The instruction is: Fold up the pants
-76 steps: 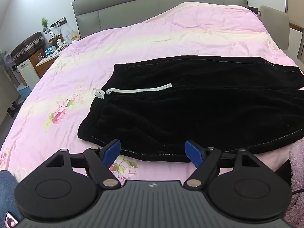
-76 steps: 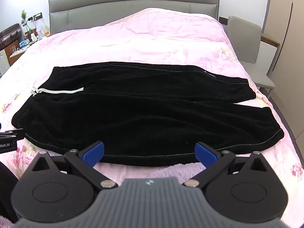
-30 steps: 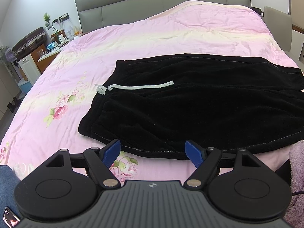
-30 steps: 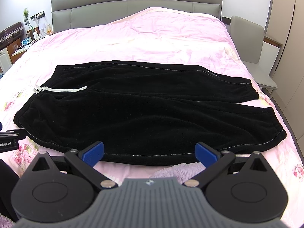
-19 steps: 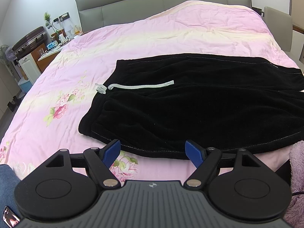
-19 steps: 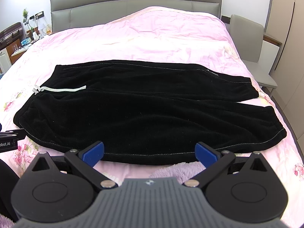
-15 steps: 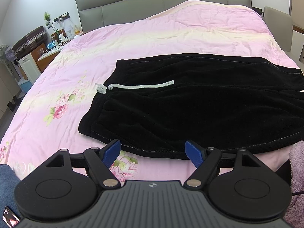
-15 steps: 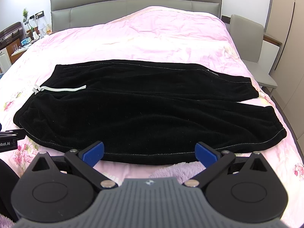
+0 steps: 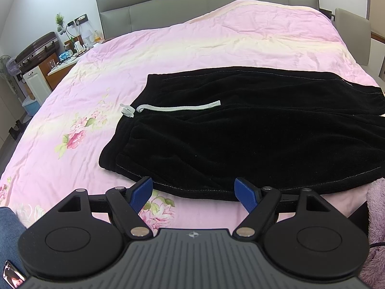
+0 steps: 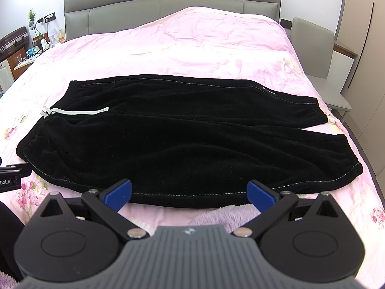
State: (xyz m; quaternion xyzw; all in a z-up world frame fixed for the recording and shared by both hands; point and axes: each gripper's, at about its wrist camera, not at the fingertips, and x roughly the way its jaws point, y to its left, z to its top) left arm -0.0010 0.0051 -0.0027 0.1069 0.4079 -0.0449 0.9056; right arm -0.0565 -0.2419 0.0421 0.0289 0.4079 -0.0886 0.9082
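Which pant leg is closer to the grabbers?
The front leg of the black pants, whose hem edge runs just beyond both open grippers' blue tips. The other leg lies behind it, toward the headboard.

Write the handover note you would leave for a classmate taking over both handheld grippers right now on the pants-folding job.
Left gripper: open, empty, hovering at the near edge of the black pants, by the waistband end.
Right gripper: open, empty, at the near edge further toward the leg ends.
Pants: spread flat across the pink bedspread, waistband to the left, both legs running right, near leg partly overlapping the far one. White drawstring lies on top near the waist.
Done: pants laid out; no fold made.
Left: grip the near edge with both grippers, fold leg over leg, then fold lengthwise. Probably tuck the drawstring in first.
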